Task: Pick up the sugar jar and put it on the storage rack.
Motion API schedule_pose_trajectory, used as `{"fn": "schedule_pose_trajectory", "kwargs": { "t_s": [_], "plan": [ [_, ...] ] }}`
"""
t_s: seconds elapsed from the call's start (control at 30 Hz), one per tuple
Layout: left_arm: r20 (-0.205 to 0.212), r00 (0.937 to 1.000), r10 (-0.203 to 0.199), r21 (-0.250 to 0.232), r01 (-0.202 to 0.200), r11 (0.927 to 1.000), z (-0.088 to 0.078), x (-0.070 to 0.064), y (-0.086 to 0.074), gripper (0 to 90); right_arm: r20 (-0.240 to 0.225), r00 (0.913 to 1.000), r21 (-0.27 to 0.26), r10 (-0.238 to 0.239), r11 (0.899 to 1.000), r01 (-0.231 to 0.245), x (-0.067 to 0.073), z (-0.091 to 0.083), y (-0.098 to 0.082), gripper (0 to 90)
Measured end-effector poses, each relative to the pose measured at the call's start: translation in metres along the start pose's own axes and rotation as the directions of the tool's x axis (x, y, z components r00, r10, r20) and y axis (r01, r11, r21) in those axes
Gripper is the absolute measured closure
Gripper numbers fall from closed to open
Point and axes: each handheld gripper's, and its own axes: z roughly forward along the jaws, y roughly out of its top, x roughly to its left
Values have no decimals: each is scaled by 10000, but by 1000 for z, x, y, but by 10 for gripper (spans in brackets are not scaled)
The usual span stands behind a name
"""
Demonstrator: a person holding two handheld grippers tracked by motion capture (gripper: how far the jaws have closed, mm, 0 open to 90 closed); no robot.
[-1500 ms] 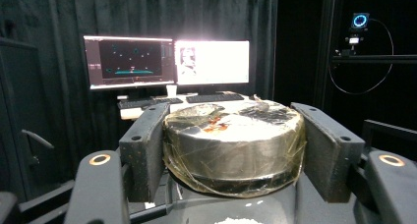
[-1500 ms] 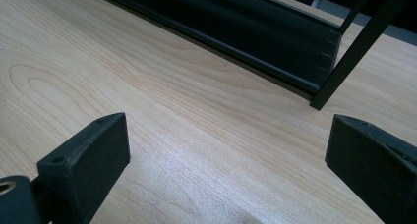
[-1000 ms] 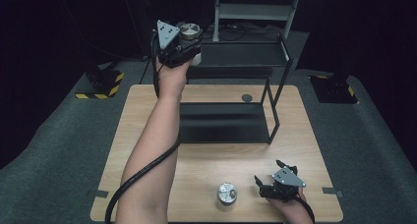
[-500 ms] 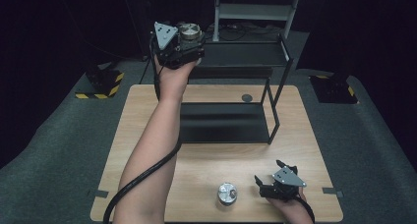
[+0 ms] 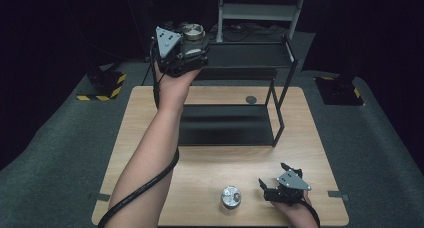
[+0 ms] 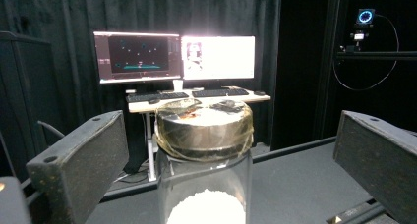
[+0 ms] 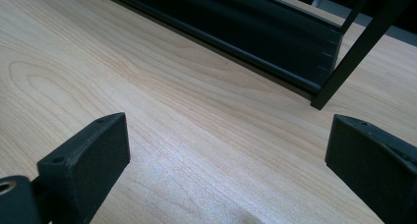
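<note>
A glass jar (image 6: pixel 204 194) with white powder and a metal lid (image 6: pixel 204 128) stands on the black rack's top shelf (image 5: pixel 245 55). My left gripper (image 5: pixel 189 47) is raised at that shelf's left end. Its jaws have just been opening and now stand wide on either side of the jar (image 5: pixel 192 34) without touching it; they frame it in the left gripper view (image 6: pixel 231 135). A second metal-lidded jar (image 5: pixel 231 197) stands on the wooden table (image 5: pixel 150 118) near the front edge. Just right of it, my right gripper (image 5: pixel 272 182) rests low, open and empty over bare wood (image 7: pixel 226 155).
The black rack's lower shelf (image 5: pixel 225 123) lies on the table's middle, and its leg (image 7: pixel 344 62) rises ahead of the right gripper. A small dark disc (image 5: pixel 251 99) lies at the table's back. Two lit monitors (image 6: pixel 177 57) on a desk stand beyond the rack.
The left gripper has drawn slightly back from the jar toward the near side. The right hand and the jar on the table have not moved.
</note>
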Motion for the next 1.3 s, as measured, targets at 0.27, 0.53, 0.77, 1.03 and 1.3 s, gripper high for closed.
{"fn": "schedule_pose_trajectory", "kwargs": {
  "t_s": [0.27,0.53,0.77,1.03,1.3],
  "plan": [
    [214,9997,87,-114,-85,9999,-16,1,-3,4,-5,10000,-16,-47,10000,47,0,0,0,20],
    [221,9990,376,-163,-373,9992,-35,-5,-3,4,2,10000,-18,-76,10000,76,0,0,0,20],
    [257,9983,518,-218,-512,9985,-51,-9,-7,4,-15,10000,-37,-49,10000,49,0,0,-1,20],
    [232,9979,604,-307,-597,9977,-72,-9,-12,4,-52,10000,-52,-16,10000,16,-1,0,-1,20],
    [138,9971,745,-286,-741,9968,-97,-4,-20,4,-43,10000,-10,-29,10000,29,-1,0,0,20]
  ]
}}
